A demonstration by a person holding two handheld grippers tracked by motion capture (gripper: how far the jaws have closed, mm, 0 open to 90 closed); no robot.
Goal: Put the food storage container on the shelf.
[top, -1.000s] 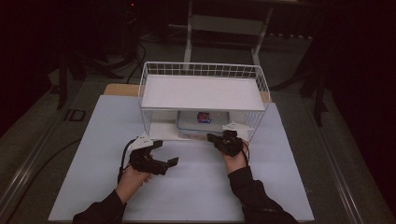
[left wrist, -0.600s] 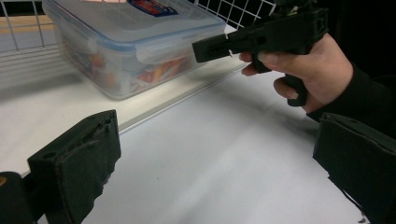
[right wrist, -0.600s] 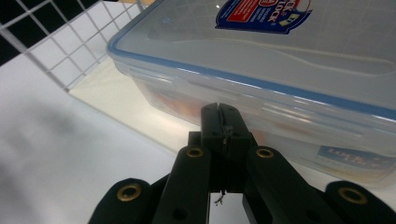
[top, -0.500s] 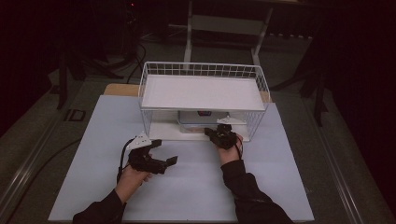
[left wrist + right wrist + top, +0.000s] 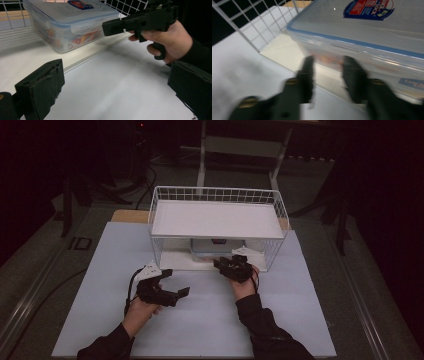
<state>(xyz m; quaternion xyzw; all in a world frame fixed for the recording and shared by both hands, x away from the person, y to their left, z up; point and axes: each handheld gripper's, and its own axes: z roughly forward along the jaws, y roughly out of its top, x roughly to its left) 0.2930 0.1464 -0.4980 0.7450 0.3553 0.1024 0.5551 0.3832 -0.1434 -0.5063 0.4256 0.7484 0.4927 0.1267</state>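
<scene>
A clear plastic container (image 5: 216,247) with a blue-rimmed lid and a label stands under the top shelf of a white wire rack (image 5: 215,220), on the rack's lower board. Coloured items show through the container's (image 5: 72,20) wall. My right gripper (image 5: 223,264) is at the rack's open front with its jaws pointing at the container (image 5: 367,32). The right gripper (image 5: 328,75) is open and blurred, its tips just short of the container's near side. My left gripper (image 5: 175,285) rests low over the table, left of the rack front. The left gripper (image 5: 115,95) is wide open and holds nothing.
The rack's wire sides (image 5: 249,27) and top shelf close in around the container. The white tabletop (image 5: 210,320) spreads out in front of the rack. A hand holding the right gripper (image 5: 140,21) crosses the left gripper view. Dark floor and stands lie beyond the table.
My right gripper has moved forward and to the left, from the rack's right front to the container under the shelf. The left gripper has hardly moved.
</scene>
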